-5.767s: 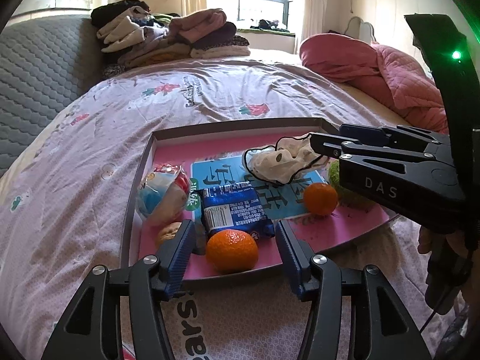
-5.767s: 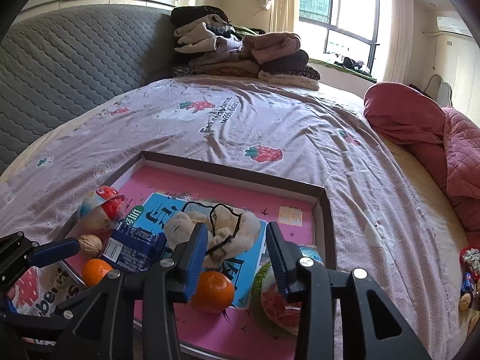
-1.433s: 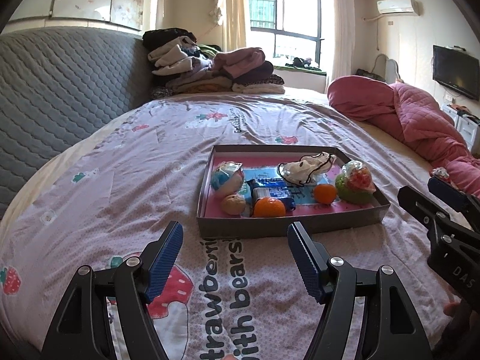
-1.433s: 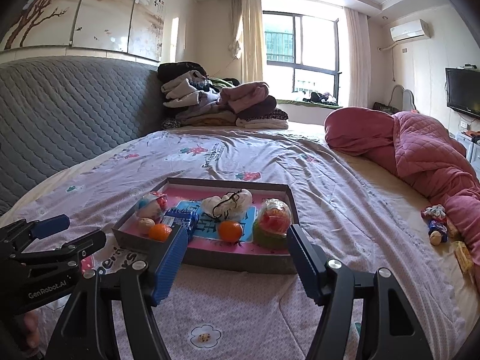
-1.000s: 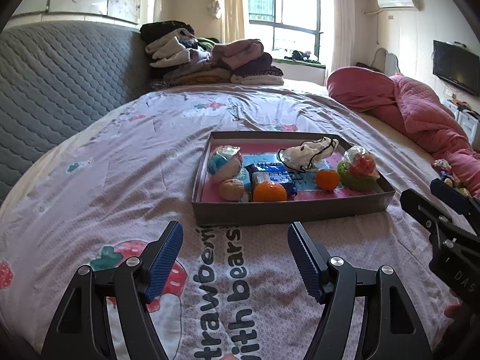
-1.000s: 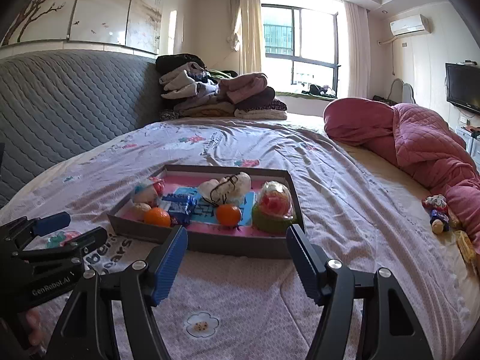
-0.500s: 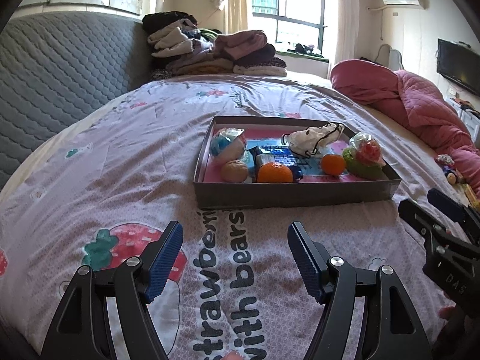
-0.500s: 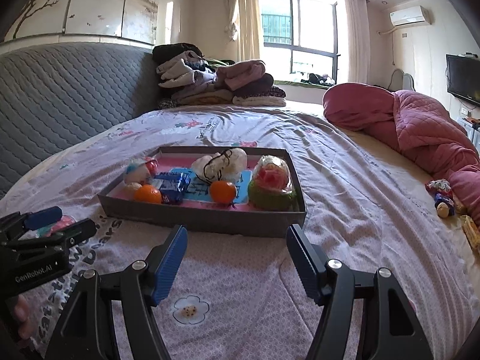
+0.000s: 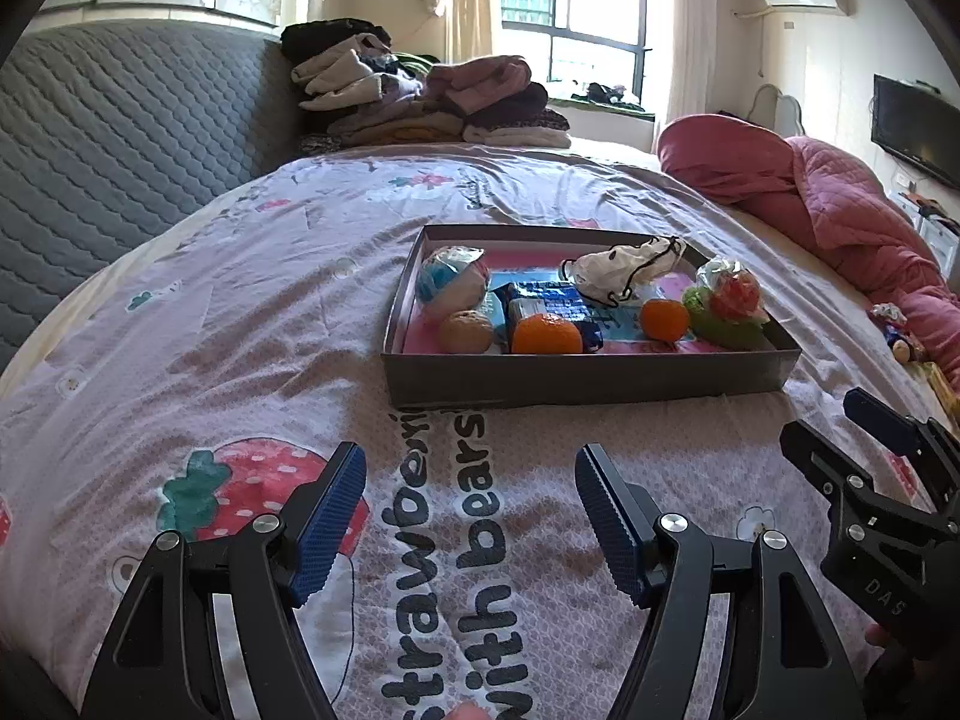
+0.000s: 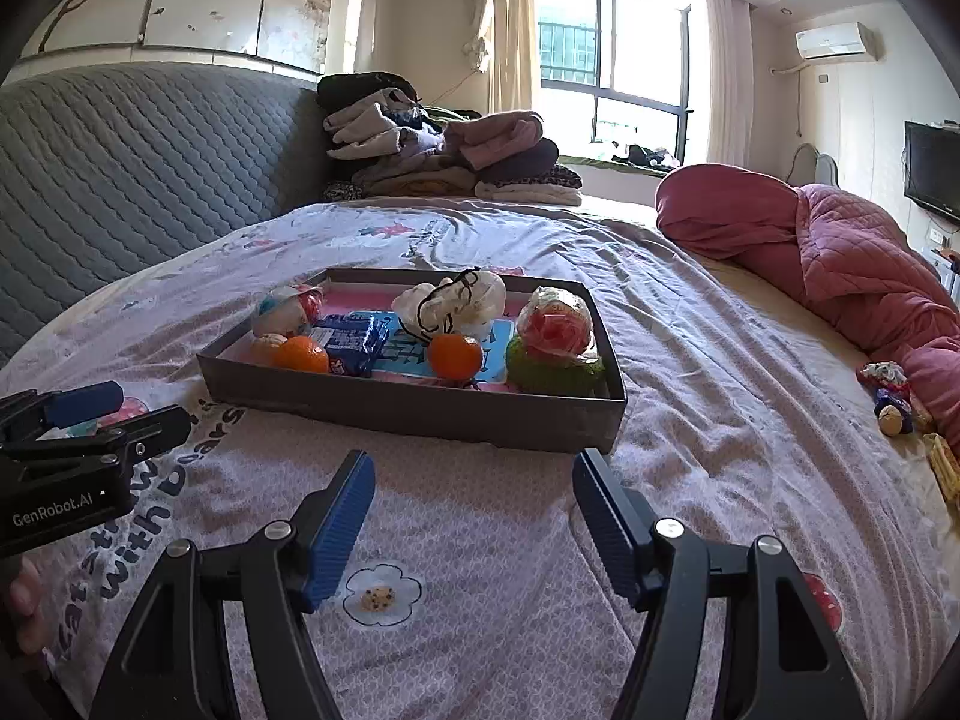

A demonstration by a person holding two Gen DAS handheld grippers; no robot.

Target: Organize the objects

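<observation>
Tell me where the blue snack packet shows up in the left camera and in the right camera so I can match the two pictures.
Left wrist: blue snack packet lies mid-tray, just behind the nearer orange.
Right wrist: blue snack packet lies left of tray centre, right beside that orange.
Shared landmark: the white face mask at the tray's far side.

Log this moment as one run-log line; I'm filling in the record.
left gripper: open, empty | right gripper: open, empty | both short of tray | oranges, snacks in tray
</observation>
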